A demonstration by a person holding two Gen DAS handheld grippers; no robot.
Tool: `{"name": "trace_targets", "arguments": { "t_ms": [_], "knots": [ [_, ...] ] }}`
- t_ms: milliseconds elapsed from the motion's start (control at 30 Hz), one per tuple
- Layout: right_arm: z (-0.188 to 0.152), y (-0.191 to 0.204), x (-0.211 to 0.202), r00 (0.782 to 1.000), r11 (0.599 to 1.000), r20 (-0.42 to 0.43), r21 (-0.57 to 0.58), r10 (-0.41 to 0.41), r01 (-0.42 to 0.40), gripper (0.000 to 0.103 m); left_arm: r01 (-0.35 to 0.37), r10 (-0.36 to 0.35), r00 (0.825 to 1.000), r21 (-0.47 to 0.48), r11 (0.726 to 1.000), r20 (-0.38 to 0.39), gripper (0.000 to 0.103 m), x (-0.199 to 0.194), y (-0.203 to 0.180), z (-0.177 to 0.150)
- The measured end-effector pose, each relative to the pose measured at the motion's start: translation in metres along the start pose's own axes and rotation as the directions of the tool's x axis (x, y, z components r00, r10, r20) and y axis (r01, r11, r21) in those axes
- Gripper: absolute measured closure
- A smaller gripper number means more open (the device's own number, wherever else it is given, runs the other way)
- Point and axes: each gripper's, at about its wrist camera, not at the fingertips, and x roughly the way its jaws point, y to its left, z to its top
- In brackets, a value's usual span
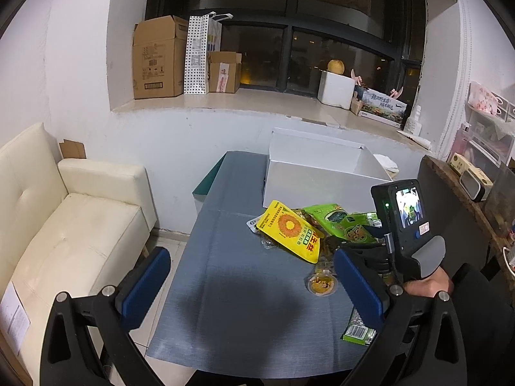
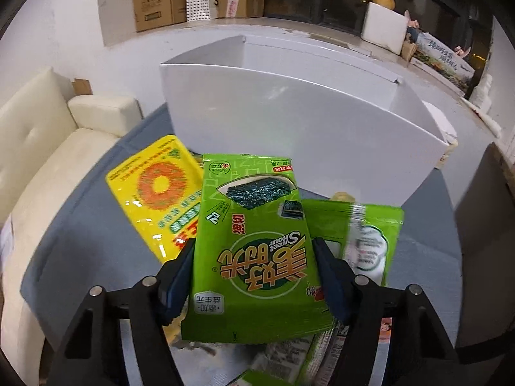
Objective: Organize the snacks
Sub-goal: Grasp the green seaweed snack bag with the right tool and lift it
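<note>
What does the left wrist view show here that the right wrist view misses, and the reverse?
Only the left wrist view: the left claw open over bare tabletop, the person's hand holding the right device, a small round orange cup, and a barcoded green pack at the table's near edge.

Only the right wrist view: the right claw with its pads against the sides of the green seaweed packet, print legible.

Both: the white box, the yellow sunflower bag, the grey table, the cream sofa.

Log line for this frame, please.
phase: grasp | right gripper: shut on green seaweed pack | left gripper: open, empty | white box: behind pile
</note>
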Motion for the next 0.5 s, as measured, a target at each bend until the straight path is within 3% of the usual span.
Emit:
{"name": "trace_targets", "arguments": {
  "t_ms": [267, 500],
  "knots": [
    [0.0, -0.011, -0.031, 0.998, 0.999, 0.062, 0.033, 0.011, -0.013, 0.029, 0.0, 0.0, 1.0, 0.013, 1.0, 0.003, 0.0, 0.0, -0.007, 0.002],
    [-0.018, -0.048, -0.096, 0.983, 0.994, 0.185, 0.111, -0.001, -0.02, 0.029, 0.034, -0.034, 0.999, 0.046, 0.998, -0.007, 0.0, 0.011, -0.034, 0.006]
  ]
}}
